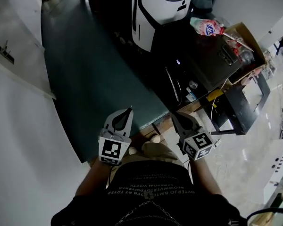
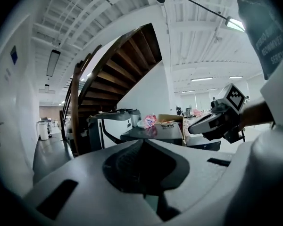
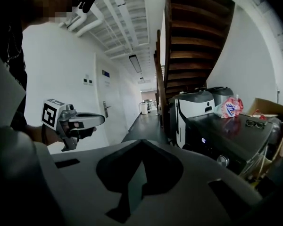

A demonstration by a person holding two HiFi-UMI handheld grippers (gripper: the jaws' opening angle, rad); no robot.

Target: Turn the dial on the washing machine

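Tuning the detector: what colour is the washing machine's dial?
Silver: the dial shows best in the right gripper view.

The left gripper (image 2: 143,141) fills the lower half of the frame, its pale jaws closed tip to tip with nothing between them. At right centre the right gripper (image 2: 194,128) floats side-on, its marker cube (image 2: 235,96) above a bare forearm. Beyond the jaw tips stands a dark-topped washing machine (image 2: 153,132), with a pink bag (image 2: 149,120) and a cardboard box (image 2: 170,119) on it. A wooden staircase (image 2: 125,65) rises across the upper centre.
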